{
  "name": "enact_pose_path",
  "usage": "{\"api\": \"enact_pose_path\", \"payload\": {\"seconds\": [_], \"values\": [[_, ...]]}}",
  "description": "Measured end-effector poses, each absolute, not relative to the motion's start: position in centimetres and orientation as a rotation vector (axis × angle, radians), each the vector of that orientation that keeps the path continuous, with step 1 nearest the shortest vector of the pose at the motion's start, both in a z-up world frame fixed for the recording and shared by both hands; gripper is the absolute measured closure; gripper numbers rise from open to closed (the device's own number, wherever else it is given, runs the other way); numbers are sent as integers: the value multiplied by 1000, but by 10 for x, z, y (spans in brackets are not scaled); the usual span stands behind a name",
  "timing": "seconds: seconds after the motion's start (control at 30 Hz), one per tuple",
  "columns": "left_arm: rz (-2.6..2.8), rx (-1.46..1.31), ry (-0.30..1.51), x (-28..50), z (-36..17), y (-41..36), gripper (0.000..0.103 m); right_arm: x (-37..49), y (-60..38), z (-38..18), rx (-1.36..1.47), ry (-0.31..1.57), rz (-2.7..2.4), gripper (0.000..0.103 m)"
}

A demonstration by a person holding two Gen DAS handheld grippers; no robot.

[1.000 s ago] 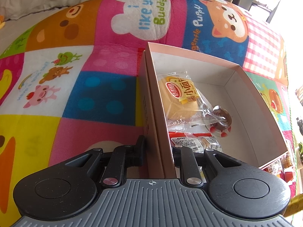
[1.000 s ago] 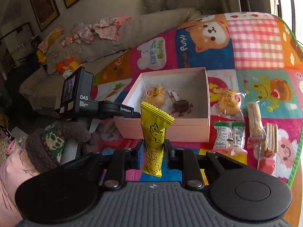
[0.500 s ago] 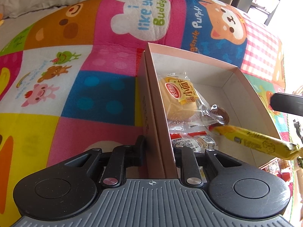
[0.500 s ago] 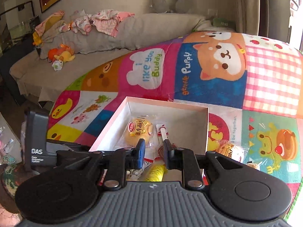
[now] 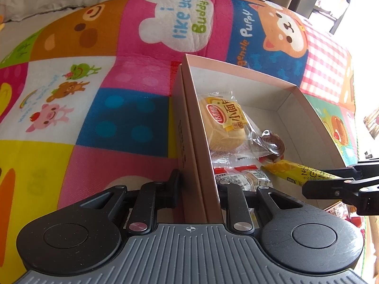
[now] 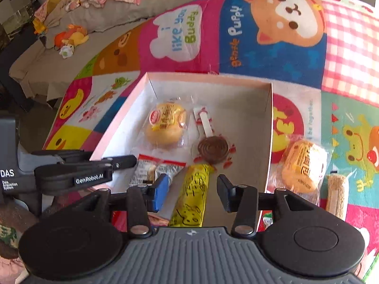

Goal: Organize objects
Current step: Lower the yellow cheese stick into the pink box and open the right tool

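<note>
While the left tongs (image 5: 198, 184) are clenching the box (image 6: 270, 127) wall, four snacks are lying inside; right tongs (image 6: 192, 190) are gaping.

- The left gripper (image 5: 199, 184) has its jaws closed on the side wall of the box (image 5: 236, 71), one finger outside the wall and one inside.
- In the right wrist view, the left gripper (image 6: 123, 159) reaches in from the left, roughly level.
- The right gripper (image 6: 193, 193) points down into the box, jaws spread wide, neither finger touching the yellow packet (image 6: 191, 201) lying between them.
</note>
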State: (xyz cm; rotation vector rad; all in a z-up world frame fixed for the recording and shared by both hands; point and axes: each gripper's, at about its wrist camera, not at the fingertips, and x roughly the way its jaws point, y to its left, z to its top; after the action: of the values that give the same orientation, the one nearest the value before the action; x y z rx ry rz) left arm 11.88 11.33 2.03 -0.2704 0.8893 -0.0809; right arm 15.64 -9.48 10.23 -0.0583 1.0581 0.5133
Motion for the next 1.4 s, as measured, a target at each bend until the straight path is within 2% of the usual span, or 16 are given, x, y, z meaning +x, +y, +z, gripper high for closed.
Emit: {"api": "enact_pose_path", "payload": {"seconds": [0.07, 0.2, 0.53, 0.77, 0.97, 1.33, 1.4], "values": [[-83, -272, 887, 119, 20, 114, 79, 157, -96, 101, -40, 1074, 511, 77], [-81, -272, 888, 118, 20, 114, 79, 160, -99, 112, 12, 1010, 483, 80], [-73, -274, 894, 119, 20, 114, 79, 171, -91, 134, 78, 773, 379, 82], [-42, -229, 918, 122, 25, 106, 83, 198, -84, 145, 155, 721, 359, 84], [-23, -214, 908, 120, 25, 103, 84, 205, -83, 167, 211, 557, 402, 84], [-19, -212, 902, 120, 24, 102, 85, 172, -98, 109, 215, 731, 431, 83], [-22, -215, 902, 120, 24, 102, 84, 161, -104, 104, 217, 754, 432, 73]]}}
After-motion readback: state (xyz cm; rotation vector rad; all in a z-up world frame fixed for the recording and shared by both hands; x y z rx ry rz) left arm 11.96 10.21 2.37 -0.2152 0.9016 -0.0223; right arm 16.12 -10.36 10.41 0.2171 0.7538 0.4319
